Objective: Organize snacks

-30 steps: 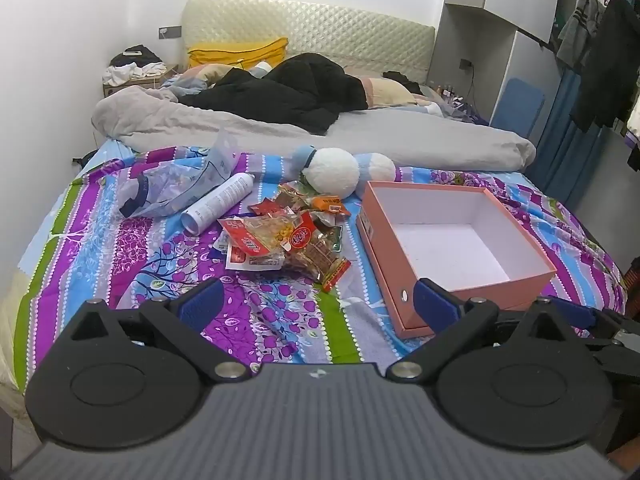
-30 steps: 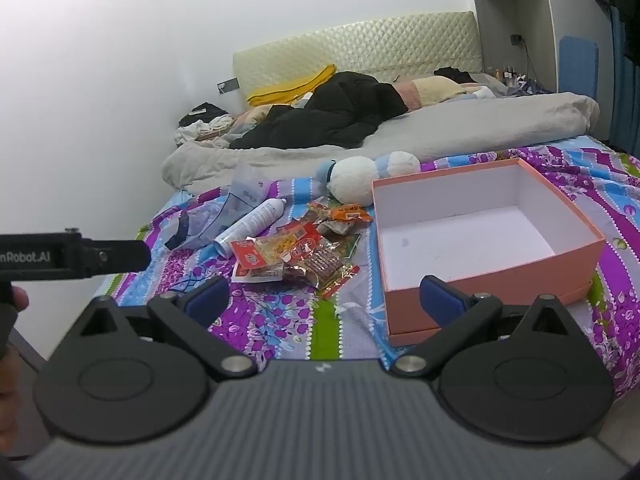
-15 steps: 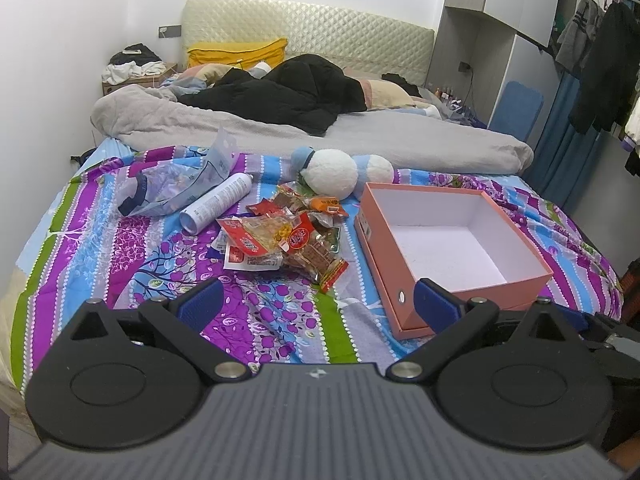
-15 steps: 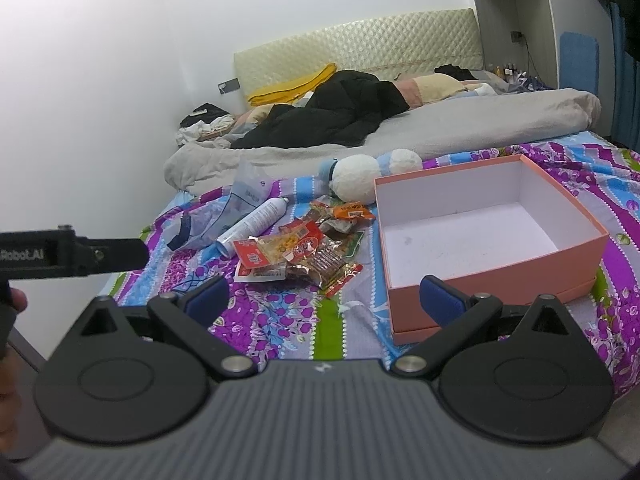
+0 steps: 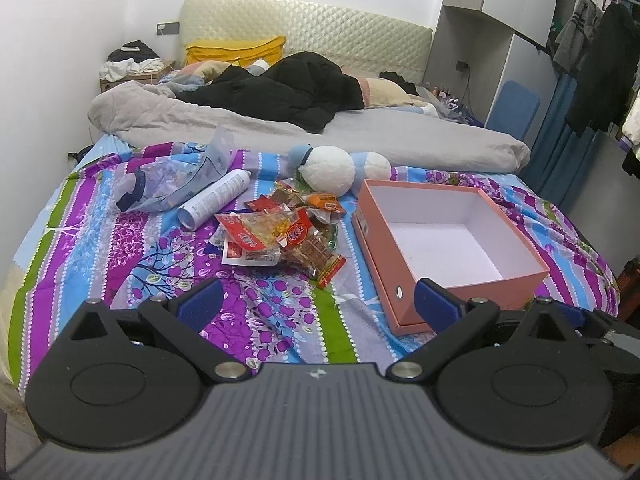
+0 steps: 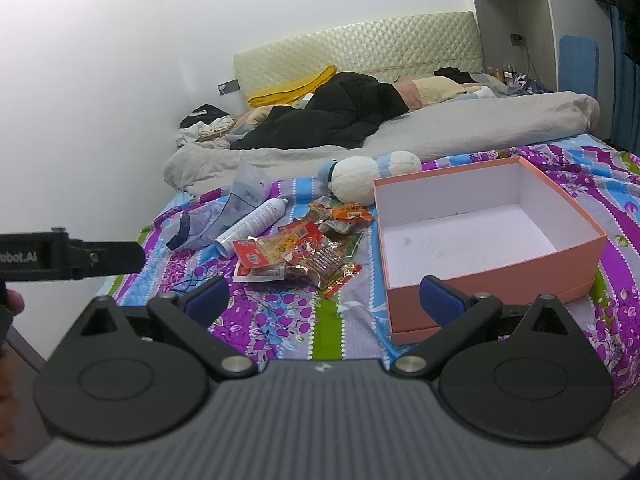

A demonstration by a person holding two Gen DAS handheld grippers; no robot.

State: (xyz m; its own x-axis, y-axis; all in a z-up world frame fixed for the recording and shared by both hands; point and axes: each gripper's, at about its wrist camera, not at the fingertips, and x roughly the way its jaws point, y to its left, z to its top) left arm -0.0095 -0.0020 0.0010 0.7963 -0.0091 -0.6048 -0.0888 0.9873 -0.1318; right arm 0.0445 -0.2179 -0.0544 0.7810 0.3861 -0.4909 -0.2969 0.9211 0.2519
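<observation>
Both the left gripper (image 5: 316, 300) and right gripper (image 6: 324, 296) are hovering with jaws spread wide, empty. The snacks (image 5: 280, 236) are lying heaped on the bed (image 5: 100, 248) beside the pink box (image 5: 448, 240); "Robot.AI" is showing on the left gripper's side.

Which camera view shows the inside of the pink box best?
The right wrist view: the pink box lies open toward the camera, its white floor almost wholly visible. In the left wrist view the same box shows at a slant, and a fingertip covers its near corner.
</observation>
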